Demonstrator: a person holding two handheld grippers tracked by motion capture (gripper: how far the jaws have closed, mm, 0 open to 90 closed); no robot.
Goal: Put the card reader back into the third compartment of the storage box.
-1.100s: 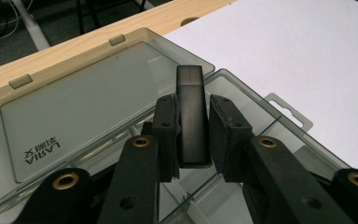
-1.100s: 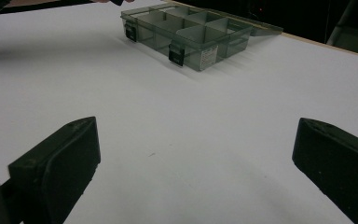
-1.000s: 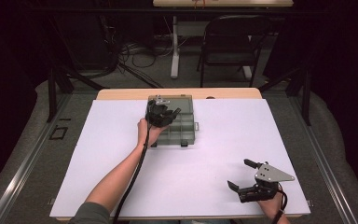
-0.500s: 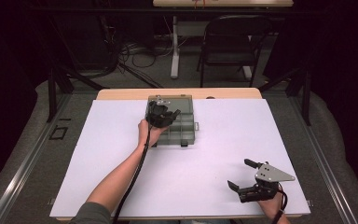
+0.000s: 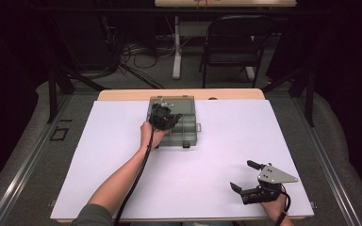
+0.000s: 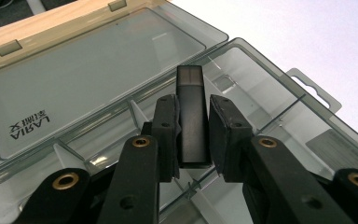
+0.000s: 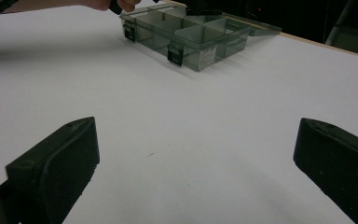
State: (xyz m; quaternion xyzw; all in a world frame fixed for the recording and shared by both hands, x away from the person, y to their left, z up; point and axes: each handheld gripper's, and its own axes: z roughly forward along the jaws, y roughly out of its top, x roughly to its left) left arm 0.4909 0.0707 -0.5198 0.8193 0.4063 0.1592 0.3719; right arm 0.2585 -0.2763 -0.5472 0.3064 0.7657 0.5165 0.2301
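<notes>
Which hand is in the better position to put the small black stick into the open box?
Left. The left gripper already holds the black stick between its pads, right over the compartments of the open box. The right gripper rests open on the white sheet, far from the box, holding nothing.

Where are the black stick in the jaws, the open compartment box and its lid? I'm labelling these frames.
black stick [image 6: 192, 122]: left gripper view, middle of its body between the jaws.
compartment box [image 7: 193, 46]: right gripper view, near side wall.
lid [image 6: 93, 74]: left gripper view, flat smoky panel.
</notes>
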